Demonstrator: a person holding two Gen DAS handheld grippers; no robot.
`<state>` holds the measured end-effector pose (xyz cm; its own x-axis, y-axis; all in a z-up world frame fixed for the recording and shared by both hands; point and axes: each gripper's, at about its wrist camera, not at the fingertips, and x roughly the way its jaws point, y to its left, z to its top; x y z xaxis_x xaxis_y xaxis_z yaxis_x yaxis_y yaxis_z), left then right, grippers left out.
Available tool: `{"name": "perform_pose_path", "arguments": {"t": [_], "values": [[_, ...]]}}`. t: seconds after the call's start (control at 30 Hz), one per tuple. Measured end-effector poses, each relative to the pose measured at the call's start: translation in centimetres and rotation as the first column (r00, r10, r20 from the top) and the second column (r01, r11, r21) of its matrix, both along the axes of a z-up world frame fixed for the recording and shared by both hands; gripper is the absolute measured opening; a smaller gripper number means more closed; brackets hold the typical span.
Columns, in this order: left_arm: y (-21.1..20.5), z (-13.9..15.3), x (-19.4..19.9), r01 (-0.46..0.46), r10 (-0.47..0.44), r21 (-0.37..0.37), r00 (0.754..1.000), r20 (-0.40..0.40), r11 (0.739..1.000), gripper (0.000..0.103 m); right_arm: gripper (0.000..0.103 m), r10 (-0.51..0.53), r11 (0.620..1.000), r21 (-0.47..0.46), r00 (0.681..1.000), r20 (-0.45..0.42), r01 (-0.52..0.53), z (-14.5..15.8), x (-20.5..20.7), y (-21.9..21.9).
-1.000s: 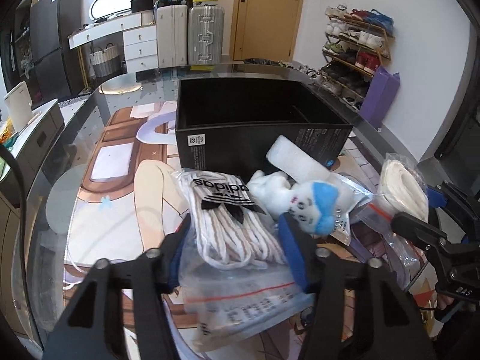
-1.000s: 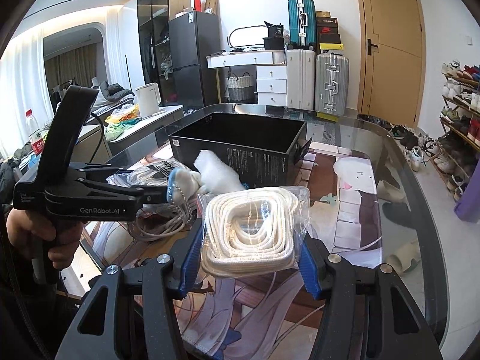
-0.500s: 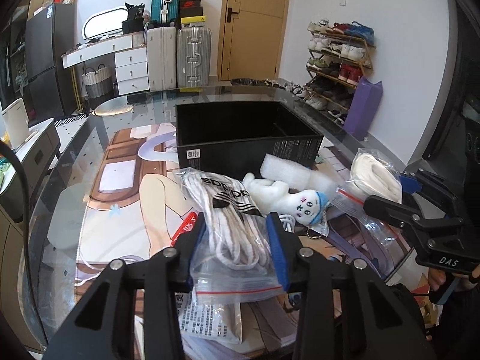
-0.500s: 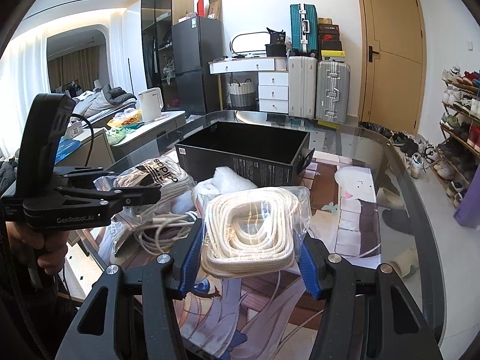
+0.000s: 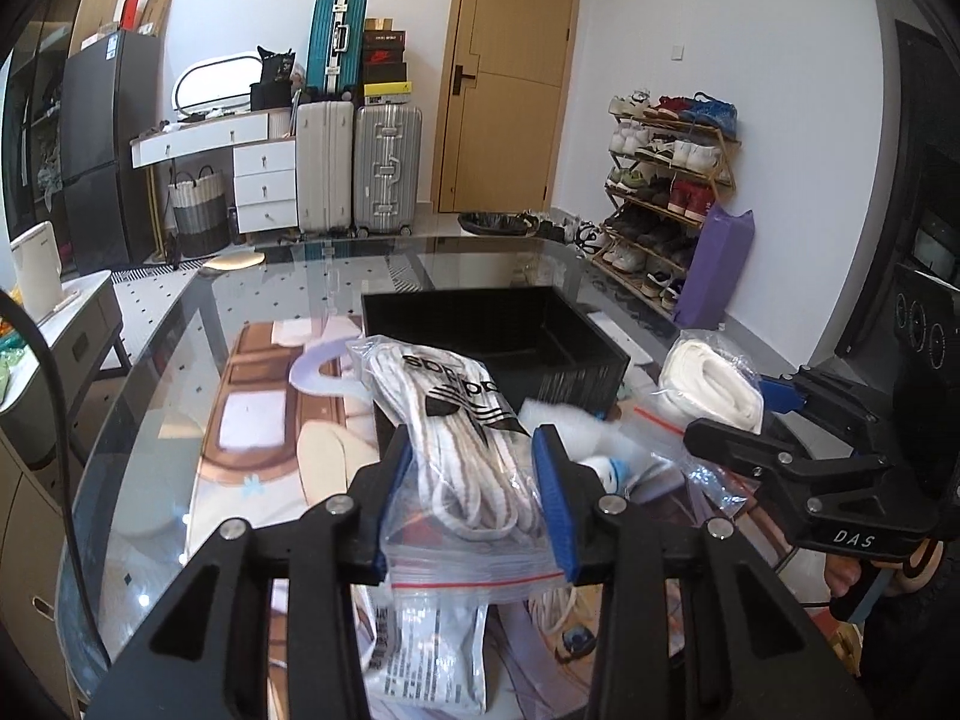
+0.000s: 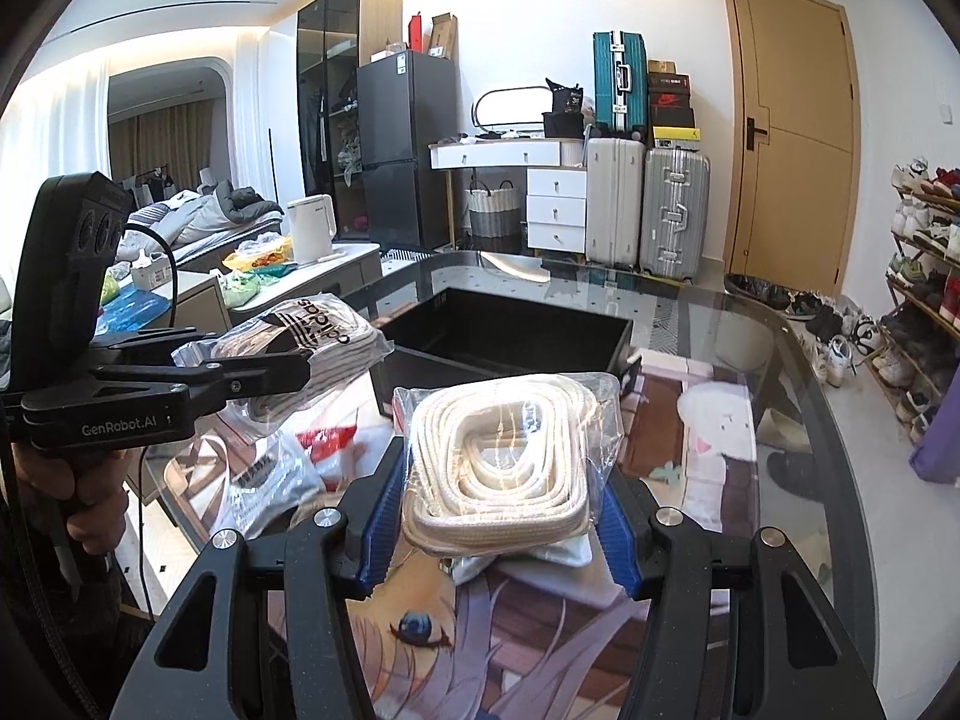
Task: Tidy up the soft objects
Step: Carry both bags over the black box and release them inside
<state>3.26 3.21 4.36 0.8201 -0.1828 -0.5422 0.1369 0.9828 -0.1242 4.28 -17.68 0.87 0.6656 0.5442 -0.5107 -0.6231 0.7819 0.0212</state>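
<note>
Two bagged soft items held above the table

Left gripper: jaws pinching bag of white laces. Right gripper: jaws clamped on bagged rope coil. Black box at 12 o'clock, on glass table
</note>
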Motion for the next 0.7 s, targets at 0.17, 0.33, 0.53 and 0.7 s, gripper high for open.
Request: {"name": "perform_pose_path", "arguments": {"t": [0.17,0.33,0.53,0.7], "values": [[0.3,0.6,1.0,-0.005,0.005,0.007,0.999,0.032,1.000,0.038,0.057,0.001,1.000,0.014,1.000,0.011,-0.001,0.6,1.4,0.5],[0.8,1.1,2.4,-0.006,0.006,0.002,0.999,0.046,1.000,0.038,0.057,-0.002,1.000,0.021,1.000,0.014,0.002,1.3,2.8,0.9],[0.9,1.5,4.2,-0.008,0.007,0.013,0.998,0.059,1.000,0.038,0.057,0.005,1.000,0.022,1.000,0.015,-0.005,1.9,4.6,1.6],[1.0,1.5,5.5,-0.006,0.005,0.022,0.998,0.062,1.000,0.038,0.057,0.007,1.000,0.030,1.000,0.009,-0.008,1.9,6.0,2.3]]}}
